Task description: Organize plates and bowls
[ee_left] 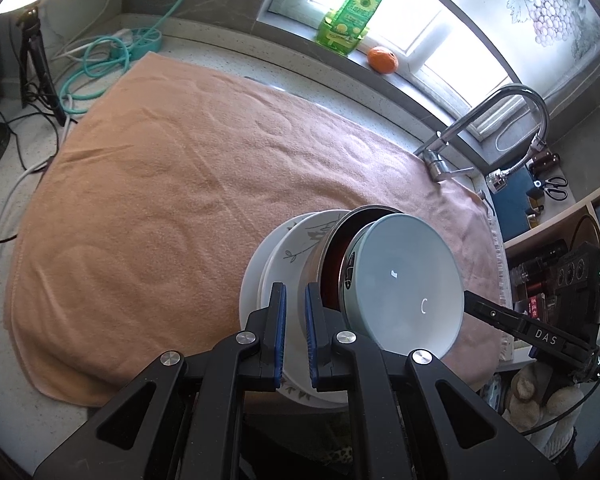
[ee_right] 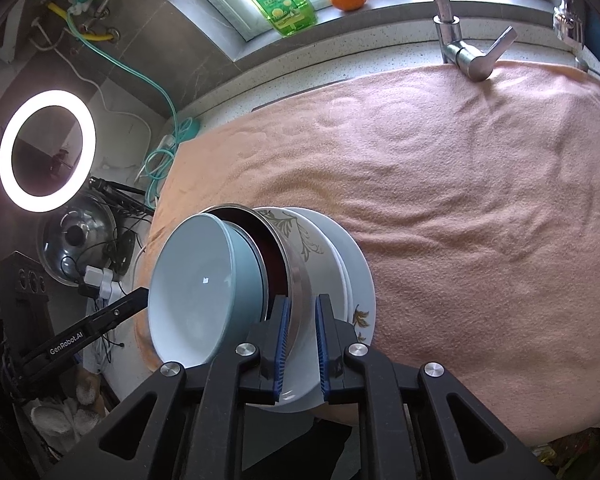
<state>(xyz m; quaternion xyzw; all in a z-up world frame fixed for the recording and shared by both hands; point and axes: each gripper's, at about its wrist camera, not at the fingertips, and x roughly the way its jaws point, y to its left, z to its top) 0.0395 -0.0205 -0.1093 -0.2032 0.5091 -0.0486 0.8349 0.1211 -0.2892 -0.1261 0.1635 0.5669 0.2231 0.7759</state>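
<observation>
A big peach-coloured terry towel [ee_left: 188,184] covers most of the speckled pale stone counter [ee_right: 380,60], its far edge reaching the foot of the chrome gooseneck tap [ee_right: 456,40]. Behind it runs the grey window sill [ee_left: 416,84], where a green bottle of dish soap with a sunflower label [ee_left: 350,16] stands just beside a small orange fruit [ee_left: 382,59]. Off the towel's end a lit white ring lamp [ee_right: 46,150] glows on its black tripod [ee_left: 36,60], with teal and white cables [ee_left: 100,64] tangled near a glass pot lid [ee_right: 78,236].

At the near edge of the towel the dishes are gathered into one tilted stack. Underneath is a wide plain white plate [ee_right: 360,276], then a white plate with a grey leaf pattern [ee_left: 296,252], then a steel-rimmed bowl with a dark red inside [ee_right: 296,276], and nested in that a pale blue-grey bowl [ee_left: 404,280], white inside, leaning over towards the towel's end.

The left gripper [ee_left: 296,312] has its blue-padded jaws drawn narrow over the rim of the white plates; whether the pads actually press I cannot tell. The right gripper [ee_right: 302,320] straddles the steel bowl's rim, jaws narrow, with a sliver of gap showing beside the pads.
</observation>
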